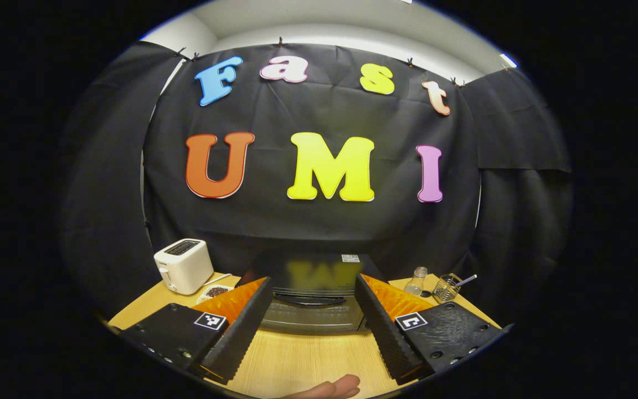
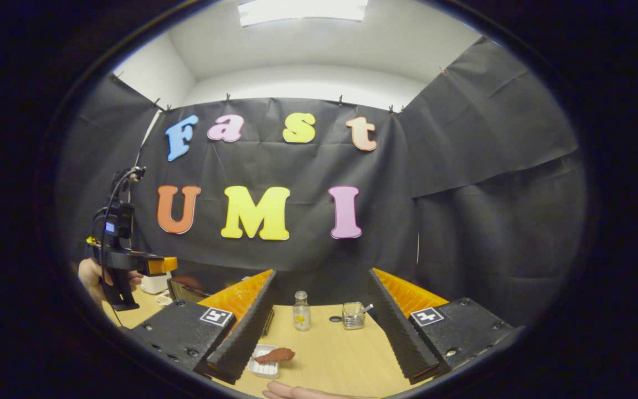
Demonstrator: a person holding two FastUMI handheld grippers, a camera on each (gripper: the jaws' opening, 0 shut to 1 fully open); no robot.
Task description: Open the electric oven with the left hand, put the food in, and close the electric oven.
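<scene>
Left gripper view: nearest the lens, a fingertip of a person's hand [image 1: 330,389] shows at the bottom edge over the wooden tabletop [image 1: 308,360]. Just above it the left claw [image 1: 312,327] stands wide open with nothing between its fingers, which hang over the tabletop and frame the electric oven [image 1: 313,296]. The oven sits straight ahead, dark and low, its door shut and its handle a curved bar across the front. To its left stand a small dish of dark bits [image 1: 216,291] and, behind that, a white toaster [image 1: 183,265]. To the oven's right are a small clear bottle [image 1: 416,281] and a wire holder [image 1: 448,287] with something thin sticking out of it. Behind all this hangs the black cloth wall.

In the right gripper view, part of a hand [image 2: 297,392] again lies at the bottom edge. The right claw [image 2: 322,332] is also spread wide and holds nothing. Between its fingers, close to the left one, a white tray [image 2: 266,363] rests on the tabletop with the food [image 2: 276,355], a reddish-brown piece, lying on it. Farther back stand the bottle [image 2: 301,311] and a small container [image 2: 354,315], well apart from the tray. Far off to the left, the other gripper [image 2: 122,260] is held up by a hand [image 2: 91,277] near the toaster.
</scene>
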